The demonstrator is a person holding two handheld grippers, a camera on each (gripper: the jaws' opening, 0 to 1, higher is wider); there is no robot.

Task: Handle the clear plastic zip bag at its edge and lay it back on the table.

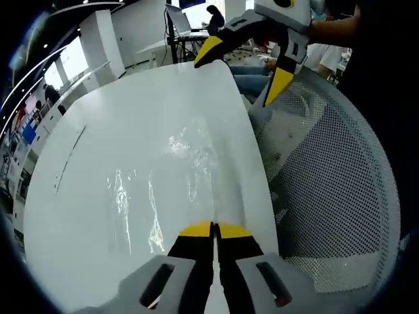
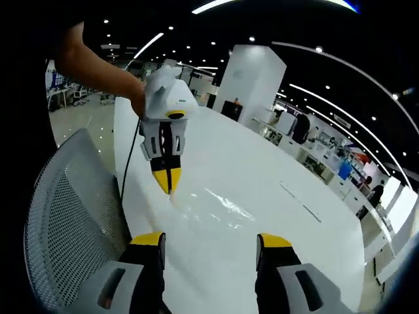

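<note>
We work in a bright open office at a long white table (image 1: 98, 163). On it the clear zip bag (image 1: 157, 196) lies nearly flat, its near edge pinched in our left gripper (image 1: 213, 230), whose tips meet on the plastic. Beyond the bag, our right gripper (image 2: 213, 241) hovers with jaws spread wide, holding nothing. The laying-down seems almost done; next we need a gentle release beside the mesh chair (image 1: 334, 176).

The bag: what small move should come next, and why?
Probably lower the left gripper a little and open it. Its jaws are shut on the near edge of the bag, which already lies mostly flat on the table. The right gripper is open and holds nothing, so only this release seems left.
</note>
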